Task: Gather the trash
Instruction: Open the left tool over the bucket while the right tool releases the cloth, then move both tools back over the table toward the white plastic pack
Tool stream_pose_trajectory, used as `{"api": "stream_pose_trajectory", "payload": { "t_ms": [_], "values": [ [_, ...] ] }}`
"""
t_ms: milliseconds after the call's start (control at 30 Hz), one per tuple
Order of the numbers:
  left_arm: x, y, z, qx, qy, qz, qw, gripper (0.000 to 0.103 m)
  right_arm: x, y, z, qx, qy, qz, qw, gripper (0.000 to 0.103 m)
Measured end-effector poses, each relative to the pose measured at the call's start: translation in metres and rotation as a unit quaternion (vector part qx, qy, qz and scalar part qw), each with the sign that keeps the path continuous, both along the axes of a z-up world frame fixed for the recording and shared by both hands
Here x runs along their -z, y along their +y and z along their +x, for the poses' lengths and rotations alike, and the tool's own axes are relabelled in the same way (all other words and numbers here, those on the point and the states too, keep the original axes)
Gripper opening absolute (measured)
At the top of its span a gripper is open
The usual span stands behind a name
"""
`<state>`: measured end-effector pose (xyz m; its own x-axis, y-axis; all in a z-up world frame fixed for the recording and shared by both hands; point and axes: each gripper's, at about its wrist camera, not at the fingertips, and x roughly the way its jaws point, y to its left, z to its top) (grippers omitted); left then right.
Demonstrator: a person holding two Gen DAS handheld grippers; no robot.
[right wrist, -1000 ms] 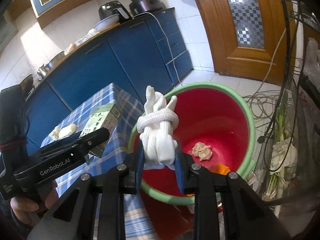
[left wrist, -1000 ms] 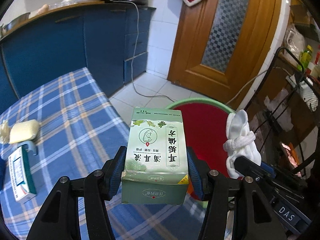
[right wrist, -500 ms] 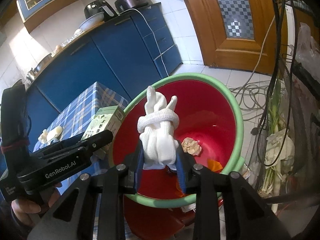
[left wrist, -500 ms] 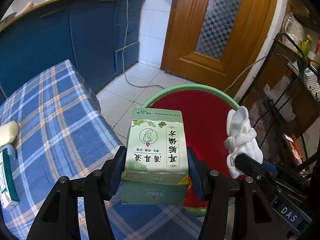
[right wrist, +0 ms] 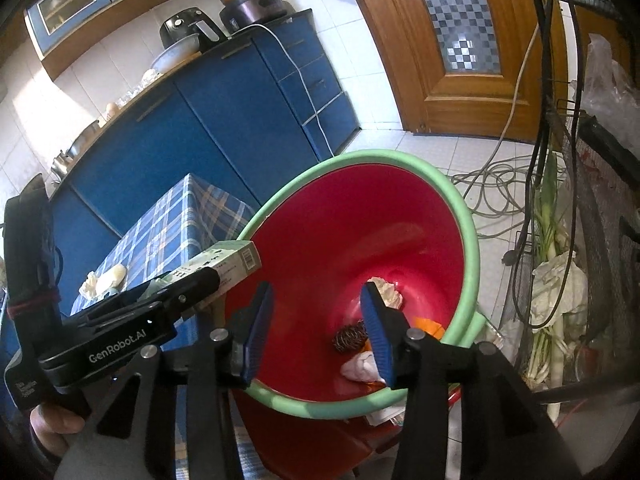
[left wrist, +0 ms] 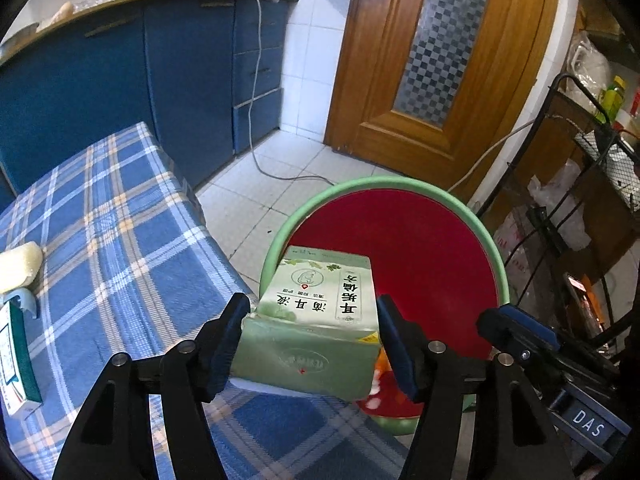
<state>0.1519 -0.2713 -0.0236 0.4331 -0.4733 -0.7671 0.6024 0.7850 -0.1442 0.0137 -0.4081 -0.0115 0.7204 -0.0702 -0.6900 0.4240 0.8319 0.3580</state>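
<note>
Two grippers: left gripper [left wrist: 310, 344] opening, box [left wrist: 316, 312] between; right gripper [right wrist: 316, 334] opening, empty
Hidden: bin [right wrist: 468, 232] bottom, lower right, partly behind pads
Surface: checked tablecloth [left wrist: 100, 240]; blue cabinets [right wrist: 208, 120]

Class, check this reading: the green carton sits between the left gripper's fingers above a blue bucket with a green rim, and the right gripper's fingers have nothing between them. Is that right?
One detail is wrong. The bucket is red inside, not blue, as the right wrist view shows. The rest holds: the green carton sits between the opening jaws of the left gripper, and the right gripper, also opening, has nothing between its fingers.
</note>
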Motion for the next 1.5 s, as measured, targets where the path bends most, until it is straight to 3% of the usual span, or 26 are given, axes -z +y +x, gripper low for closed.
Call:
{"api": "stream_pose_trajectory", "payload": {
  "t_ms": [667, 1500],
  "values": [
    [-0.031, 0.037, -0.014, -0.024, -0.027, -0.028, 0.9990, 0.066, -0.019, 0.017, -0.006, -0.009, -0.020, -0.006, 1.000, 0.049],
    [-0.046, 0.159, -0.026, -0.139, -0.041, -0.039, 0.9886, 0.066, -0.029, 0.076, 0.009, -0.078, -0.020, -0.021, 0.997, 0.059]
  ]
}}
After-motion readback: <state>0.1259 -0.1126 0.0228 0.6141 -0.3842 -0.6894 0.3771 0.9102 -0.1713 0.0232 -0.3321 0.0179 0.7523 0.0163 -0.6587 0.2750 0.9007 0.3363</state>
